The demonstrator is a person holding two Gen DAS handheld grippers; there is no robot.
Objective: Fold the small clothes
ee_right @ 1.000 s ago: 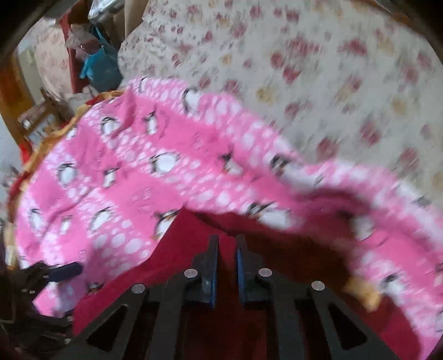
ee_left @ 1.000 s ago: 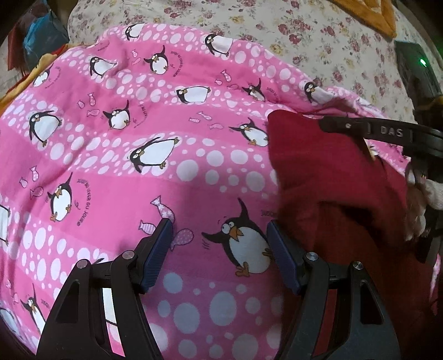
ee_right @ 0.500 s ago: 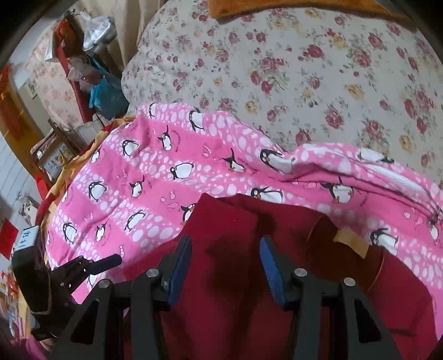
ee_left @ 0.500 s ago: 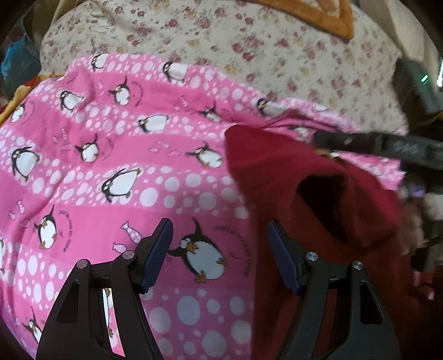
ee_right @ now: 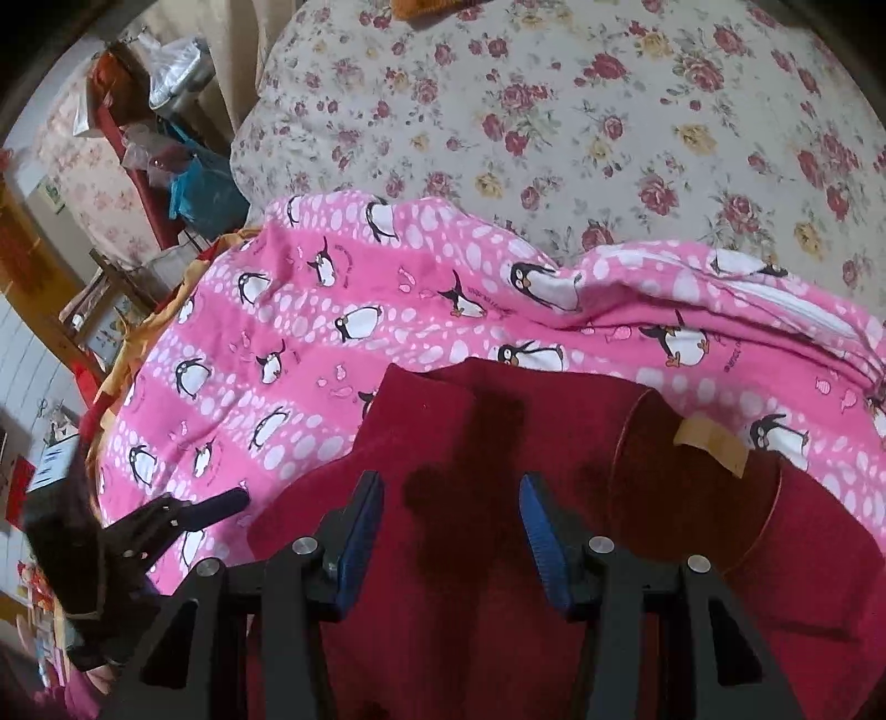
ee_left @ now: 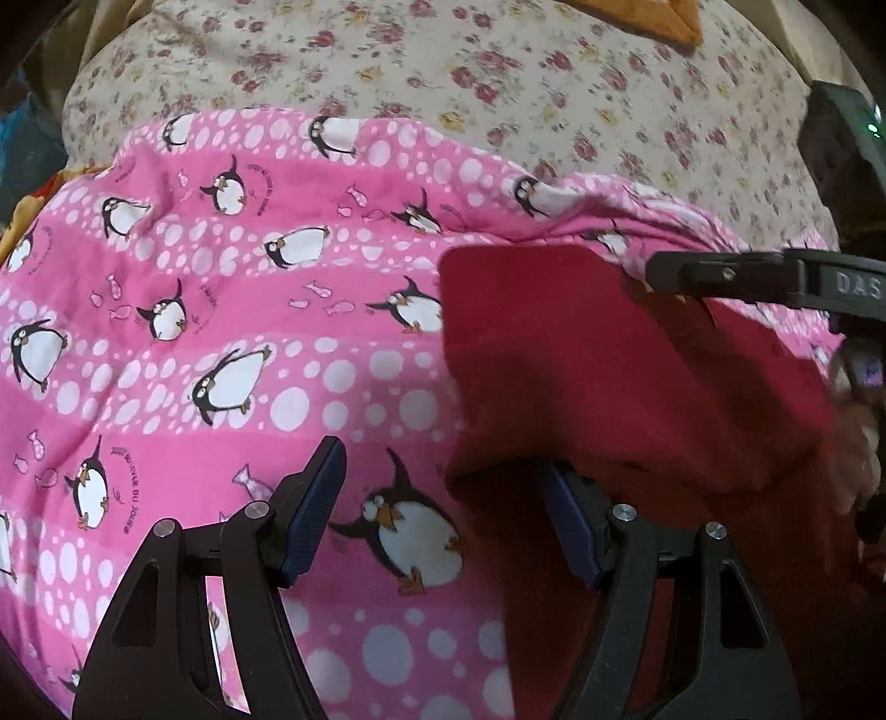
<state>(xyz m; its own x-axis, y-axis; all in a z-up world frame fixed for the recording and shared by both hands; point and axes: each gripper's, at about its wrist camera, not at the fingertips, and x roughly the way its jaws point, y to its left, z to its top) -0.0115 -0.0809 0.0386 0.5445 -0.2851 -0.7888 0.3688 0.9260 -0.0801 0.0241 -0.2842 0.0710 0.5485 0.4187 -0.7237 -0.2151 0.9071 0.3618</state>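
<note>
A small dark red garment lies on a pink penguin-print blanket; a flap is folded over it. In the right wrist view the garment shows a collar with a tan label. My left gripper is open and empty, low at the garment's left edge, its right finger partly under the folded flap. My right gripper is open and empty just above the garment. Its finger shows at the right of the left wrist view. The left gripper appears at the left of the right wrist view.
A floral bedsheet covers the bed beyond the blanket. Cluttered shelves and bags stand past the bed's left side. An orange cloth lies at the far edge.
My right gripper opened and let go of the red garment's flap, which now lies folded over. The left gripper shifted slightly toward the garment's edge.
</note>
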